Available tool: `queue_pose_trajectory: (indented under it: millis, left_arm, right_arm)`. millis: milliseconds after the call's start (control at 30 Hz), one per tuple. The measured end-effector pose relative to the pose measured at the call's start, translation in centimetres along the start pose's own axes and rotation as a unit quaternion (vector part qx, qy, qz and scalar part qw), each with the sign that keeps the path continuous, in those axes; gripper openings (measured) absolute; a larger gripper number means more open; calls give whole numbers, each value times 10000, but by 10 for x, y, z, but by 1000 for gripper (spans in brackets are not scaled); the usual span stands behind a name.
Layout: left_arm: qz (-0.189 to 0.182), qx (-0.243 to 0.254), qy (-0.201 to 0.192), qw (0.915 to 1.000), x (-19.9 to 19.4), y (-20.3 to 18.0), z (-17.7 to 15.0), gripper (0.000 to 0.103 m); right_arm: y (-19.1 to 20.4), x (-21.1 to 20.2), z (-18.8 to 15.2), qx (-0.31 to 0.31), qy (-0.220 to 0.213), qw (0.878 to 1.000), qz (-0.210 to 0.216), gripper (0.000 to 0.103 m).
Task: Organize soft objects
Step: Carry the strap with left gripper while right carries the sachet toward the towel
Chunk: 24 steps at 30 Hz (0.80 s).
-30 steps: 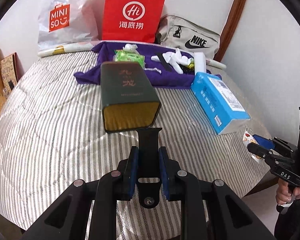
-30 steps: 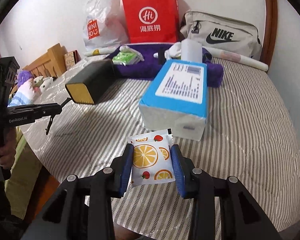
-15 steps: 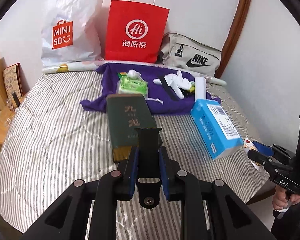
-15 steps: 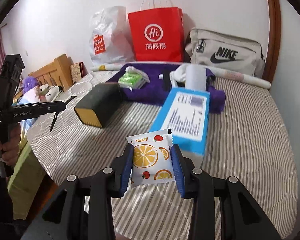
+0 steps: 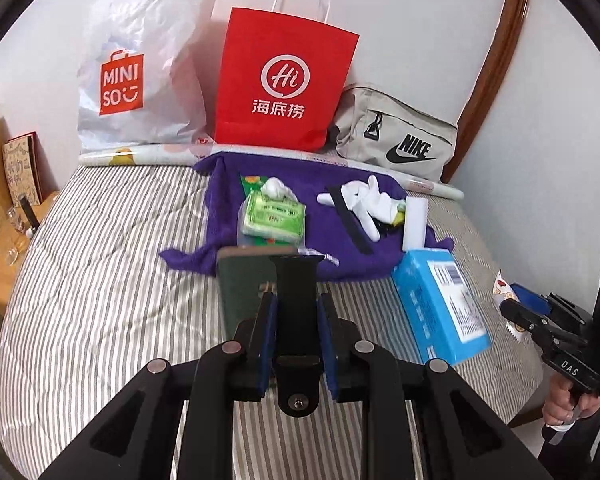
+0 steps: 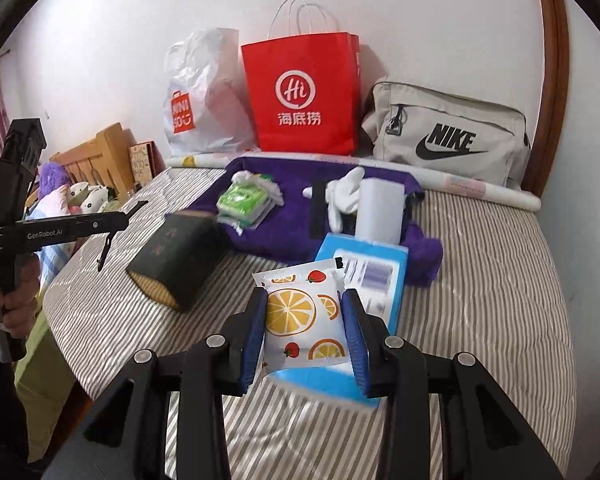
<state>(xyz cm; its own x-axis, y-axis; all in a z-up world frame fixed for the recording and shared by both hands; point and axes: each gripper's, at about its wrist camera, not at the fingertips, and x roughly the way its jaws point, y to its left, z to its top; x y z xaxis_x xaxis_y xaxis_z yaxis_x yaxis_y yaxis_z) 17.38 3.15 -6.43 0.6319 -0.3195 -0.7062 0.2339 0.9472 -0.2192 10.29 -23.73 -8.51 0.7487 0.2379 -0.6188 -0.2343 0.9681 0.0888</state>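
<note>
My left gripper (image 5: 296, 304) is shut on a flat black strap (image 5: 296, 276) that stands up between its blue pads, above the striped bed (image 5: 100, 300). My right gripper (image 6: 304, 300) is shut on a white packet printed with orange slices and strawberries (image 6: 300, 316), held over the bed's near edge. On a purple cloth (image 5: 320, 256) further back lie a green tissue pack (image 5: 274, 216), a white glove (image 5: 364, 200), another black strap (image 5: 346, 216) and a white block (image 5: 416, 224). A dark green box (image 6: 180, 256) and a blue tissue box (image 5: 440, 308) sit in front of the cloth.
Against the wall stand a white Miniso bag (image 5: 140, 76), a red paper bag (image 5: 280, 84) and a beige Nike bag (image 5: 400, 136), with a rolled sheet (image 5: 148, 156) before them. A wooden bedside stand (image 6: 96, 156) and plush toys (image 6: 80, 196) are at the left.
Both grippers have risen and drawn back from the bed, each keeping its hold. The boxes and the purple cloth now look smaller and further off, and more of the wall shows.
</note>
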Motion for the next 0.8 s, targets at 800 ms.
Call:
queue_pose_trajectory:
  millis: [800]
  left_arm:
    - [119, 53, 170, 9998, 77, 12, 78, 20]
  right_arm:
    - [-23, 85, 85, 121, -13, 9999, -69, 38]
